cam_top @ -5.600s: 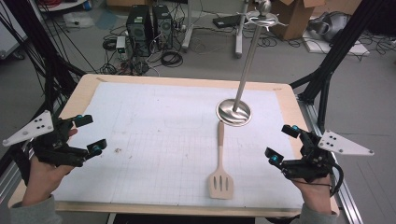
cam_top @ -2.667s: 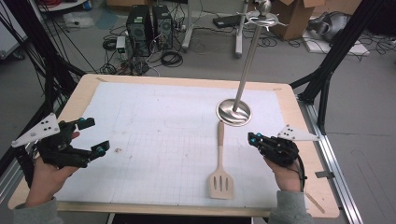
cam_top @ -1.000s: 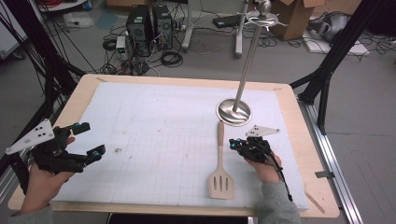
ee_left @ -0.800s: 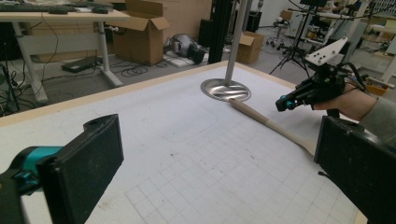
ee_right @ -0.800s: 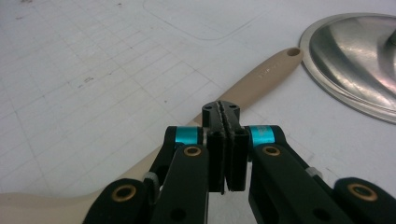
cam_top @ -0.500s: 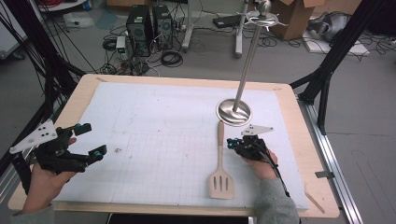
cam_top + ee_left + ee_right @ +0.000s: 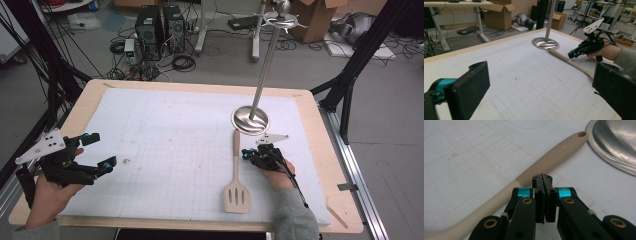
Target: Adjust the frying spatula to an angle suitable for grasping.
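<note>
A beige slotted spatula (image 7: 235, 175) lies on the white gridded mat, its handle (image 7: 541, 162) pointing at the steel stand's round base (image 7: 250, 120). My right gripper (image 7: 245, 154) is shut with nothing in it, its tip right beside the handle's middle; in the right gripper view the closed jaws (image 7: 542, 181) meet just in front of the handle. My left gripper (image 7: 97, 150) hovers open over the mat's left edge, far from the spatula; its pads (image 7: 471, 87) stand wide apart. The left gripper view also shows the right gripper (image 7: 574, 52) by the spatula (image 7: 569, 62).
A tall steel pole (image 7: 265, 60) with a hook crown rises from the round base at the mat's back right. The mat (image 7: 165, 150) covers a wooden tabletop (image 7: 330, 150). Computers, cables and boxes sit on the floor beyond.
My right gripper has moved left from the table's right edge to the spatula handle and has shut. The left gripper has hardly shifted and stays open.
</note>
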`<state>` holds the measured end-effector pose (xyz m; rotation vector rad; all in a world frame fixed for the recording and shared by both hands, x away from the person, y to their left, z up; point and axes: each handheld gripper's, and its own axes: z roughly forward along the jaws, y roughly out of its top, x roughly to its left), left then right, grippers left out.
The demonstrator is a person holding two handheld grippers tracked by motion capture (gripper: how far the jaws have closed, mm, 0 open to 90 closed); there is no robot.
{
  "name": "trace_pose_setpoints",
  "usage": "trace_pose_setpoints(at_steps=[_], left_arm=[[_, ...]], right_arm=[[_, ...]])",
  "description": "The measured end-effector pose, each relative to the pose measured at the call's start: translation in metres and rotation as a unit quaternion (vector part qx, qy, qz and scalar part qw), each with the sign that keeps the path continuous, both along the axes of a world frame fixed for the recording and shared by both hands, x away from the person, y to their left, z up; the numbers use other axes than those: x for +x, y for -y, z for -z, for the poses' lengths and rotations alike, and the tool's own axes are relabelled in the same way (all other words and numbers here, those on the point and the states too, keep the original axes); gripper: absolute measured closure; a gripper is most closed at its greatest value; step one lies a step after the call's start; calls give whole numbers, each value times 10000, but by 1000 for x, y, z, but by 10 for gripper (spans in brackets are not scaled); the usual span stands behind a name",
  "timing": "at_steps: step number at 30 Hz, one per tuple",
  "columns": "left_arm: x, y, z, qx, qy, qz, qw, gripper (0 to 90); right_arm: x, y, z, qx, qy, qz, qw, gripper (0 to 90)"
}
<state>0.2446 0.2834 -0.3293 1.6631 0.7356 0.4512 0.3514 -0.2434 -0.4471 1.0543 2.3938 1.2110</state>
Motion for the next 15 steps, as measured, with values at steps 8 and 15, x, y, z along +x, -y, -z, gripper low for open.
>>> trace_pose_setpoints(at_steps=[8, 15], left_arm=[[1, -1, 2, 14, -20, -11, 10000, 18], [1, -1, 2, 15, -30, -34, 10000, 18]], right_arm=[[4, 2, 3, 76, -48, 75, 9999, 894], [8, -7, 3, -161, -66, 6, 9998, 894]])
